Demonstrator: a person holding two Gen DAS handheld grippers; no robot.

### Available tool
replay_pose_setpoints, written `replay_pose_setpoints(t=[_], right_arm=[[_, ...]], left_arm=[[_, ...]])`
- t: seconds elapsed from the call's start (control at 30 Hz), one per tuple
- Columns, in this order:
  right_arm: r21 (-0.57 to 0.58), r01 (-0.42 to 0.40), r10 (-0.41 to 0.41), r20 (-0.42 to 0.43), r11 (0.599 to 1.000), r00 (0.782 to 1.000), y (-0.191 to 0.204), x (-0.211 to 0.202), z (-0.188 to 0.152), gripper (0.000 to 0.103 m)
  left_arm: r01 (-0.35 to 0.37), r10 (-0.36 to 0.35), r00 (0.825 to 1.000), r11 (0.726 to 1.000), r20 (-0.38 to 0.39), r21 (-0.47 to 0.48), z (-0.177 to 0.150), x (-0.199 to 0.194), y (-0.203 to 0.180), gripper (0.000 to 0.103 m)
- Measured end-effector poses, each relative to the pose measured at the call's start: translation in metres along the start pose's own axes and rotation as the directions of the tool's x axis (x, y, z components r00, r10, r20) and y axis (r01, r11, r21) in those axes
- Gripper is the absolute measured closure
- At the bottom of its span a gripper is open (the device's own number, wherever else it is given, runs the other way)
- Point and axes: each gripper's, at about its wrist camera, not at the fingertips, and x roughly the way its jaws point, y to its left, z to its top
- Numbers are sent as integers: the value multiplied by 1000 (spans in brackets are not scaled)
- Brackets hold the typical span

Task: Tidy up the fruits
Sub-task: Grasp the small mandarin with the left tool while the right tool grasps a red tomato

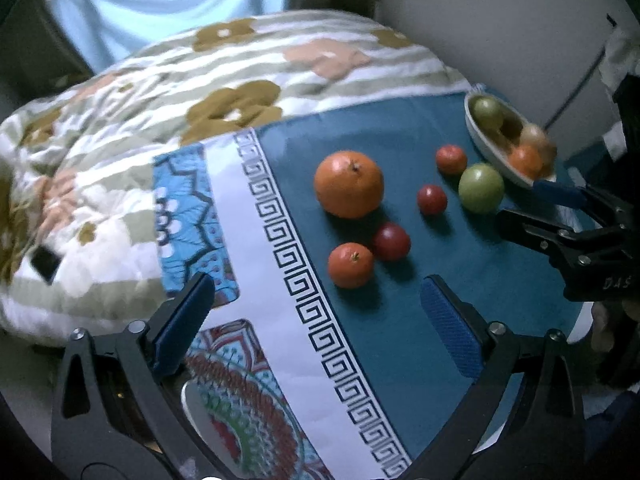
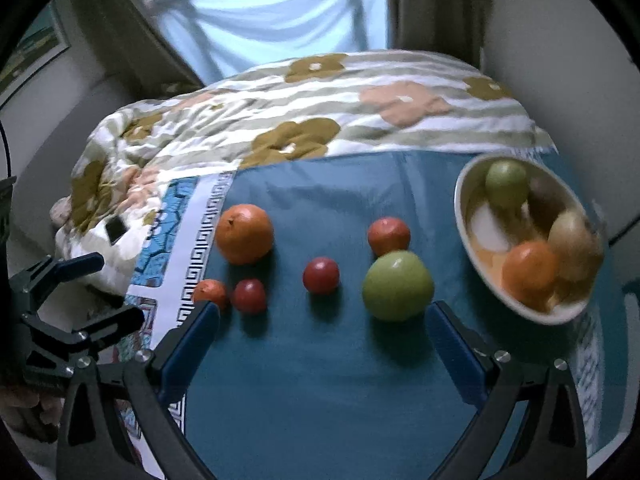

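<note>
Several fruits lie loose on a teal cloth [image 2: 320,380]: a large orange [image 2: 245,234], a small orange [image 1: 351,265], two dark red fruits [image 2: 250,295] [image 2: 321,275], a red-orange fruit [image 2: 389,236] and a green apple [image 2: 398,286]. A white bowl [image 2: 460,216] at the right holds a green fruit, an orange and a yellowish one. My right gripper [image 2: 322,312] is open just short of the green apple, with nothing between its fingers. Over the cloth's patterned border my left gripper [image 1: 316,292] also stands open and empty, the small orange just ahead of it.
A rumpled floral quilt [image 1: 224,80] covers the bed behind the cloth. A small dark object [image 1: 44,264] lies on the quilt at the left. A white plate [image 1: 200,412] sits under my left gripper. A blue curtain and a wall stand behind.
</note>
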Motion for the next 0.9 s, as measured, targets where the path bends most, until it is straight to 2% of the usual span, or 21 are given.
replay_pose_setpoints(t=[0.03, 0.17, 0.3, 0.37, 0.43, 0.5, 0.57, 0.63, 0.7, 0.77, 0.9], right_arm=[[15, 5, -5, -7, 1000, 1000, 0, 5, -2, 6], [68, 14, -12, -28, 998, 1000, -2, 19, -10, 14], [109, 23, -19, -32, 994, 999, -3, 29, -17, 15], [122, 21, -17, -28, 992, 999, -2, 32, -18, 15], [127, 22, -19, -25, 992, 1000, -1, 36, -18, 16], [136, 19, -16, -25, 991, 1000, 0, 40, -19, 19], [148, 9, -5, -32, 989, 999, 0, 46, -18, 29], [162, 5, 1, -33, 987, 999, -1, 50, -17, 29], [171, 4, 1, -30, 985, 1000, -1, 54, -16, 29], [171, 4, 0, -28, 985, 1000, 1, 57, -15, 30], [168, -1, 6, -32, 986, 999, 3, 62, -13, 38]], left_arm=[[14, -14, 1000, 1000, -13, 12, -1, 7, 0, 5], [60, -57, 998, 996, -40, 61, -5, 30, -3, 8], [76, -72, 997, 991, -38, 109, -6, 43, -10, 15], [82, -77, 996, 988, -37, 130, -5, 49, -13, 23], [89, -84, 996, 985, -40, 149, -3, 55, -17, 25], [100, -95, 995, 981, -43, 167, -2, 60, -20, 27], [107, -99, 994, 978, -52, 181, -2, 64, -23, 38], [113, -103, 993, 975, -61, 193, -2, 69, -25, 39], [102, -92, 994, 973, -56, 205, -3, 71, -27, 40], [89, -79, 995, 971, -52, 221, -3, 71, -30, 55], [76, -66, 997, 970, -51, 230, 0, 71, -29, 62]])
